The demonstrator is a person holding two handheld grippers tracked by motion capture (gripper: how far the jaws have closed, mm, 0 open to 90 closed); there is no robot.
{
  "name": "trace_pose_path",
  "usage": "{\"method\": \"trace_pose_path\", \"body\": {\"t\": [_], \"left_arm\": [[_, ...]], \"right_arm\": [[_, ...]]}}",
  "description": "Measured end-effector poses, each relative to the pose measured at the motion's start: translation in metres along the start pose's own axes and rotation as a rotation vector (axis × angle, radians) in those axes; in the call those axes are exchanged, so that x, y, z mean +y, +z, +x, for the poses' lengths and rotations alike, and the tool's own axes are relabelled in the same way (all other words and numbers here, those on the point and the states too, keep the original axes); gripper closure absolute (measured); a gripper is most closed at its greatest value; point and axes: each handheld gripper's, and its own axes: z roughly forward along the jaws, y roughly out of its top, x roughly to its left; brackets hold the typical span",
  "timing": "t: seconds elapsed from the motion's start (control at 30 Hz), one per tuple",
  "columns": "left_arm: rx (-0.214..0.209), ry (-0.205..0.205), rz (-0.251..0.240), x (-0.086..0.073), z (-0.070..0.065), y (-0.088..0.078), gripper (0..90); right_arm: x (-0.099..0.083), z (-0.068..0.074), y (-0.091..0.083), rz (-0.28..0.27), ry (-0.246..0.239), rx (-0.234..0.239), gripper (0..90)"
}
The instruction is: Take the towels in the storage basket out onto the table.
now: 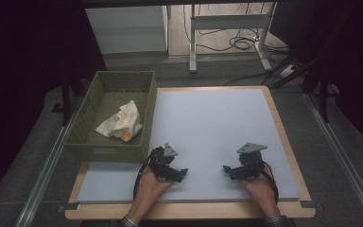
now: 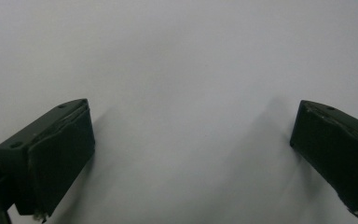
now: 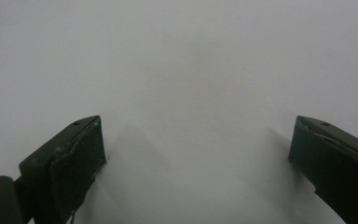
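Observation:
My left gripper [image 1: 183,173] rests low on the pale blue mat [image 1: 208,118] near the front, pointing toward the middle. Its jaws stand wide apart in the left gripper view, with bare mat [image 2: 186,93] between them. My right gripper [image 1: 226,169] lies opposite it on the mat, pointing left toward the other one. In the right gripper view its jaws are also spread wide over plain mat [image 3: 191,93], nothing between them. A green basket [image 1: 90,97] stands at the mat's left edge, with a crumpled pale cloth [image 1: 121,122] showing an orange patch inside.
The mat covers a wooden table [image 1: 283,132]. Metal rails [image 1: 42,170] run along both sides. A desk frame [image 1: 227,23] and cables [image 1: 238,43] lie on the floor beyond the far edge.

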Motion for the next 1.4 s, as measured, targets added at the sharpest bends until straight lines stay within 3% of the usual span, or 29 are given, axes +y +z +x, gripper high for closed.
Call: {"method": "trace_pose_path", "body": {"t": [1.23, 1.4], "left_arm": [[-0.011, 0.006, -0.001, 0.0011, 0.0009, 0.0003, 0.0], [-0.014, 0.011, 0.047, 0.0068, 0.0024, -0.0008, 1.5]], "right_arm": [[-0.0001, -0.0002, -0.0001, -0.001, 0.002, 0.002, 3.6], [-0.0001, -0.0001, 0.0, 0.0, 0.002, 0.002, 3.5]]}}
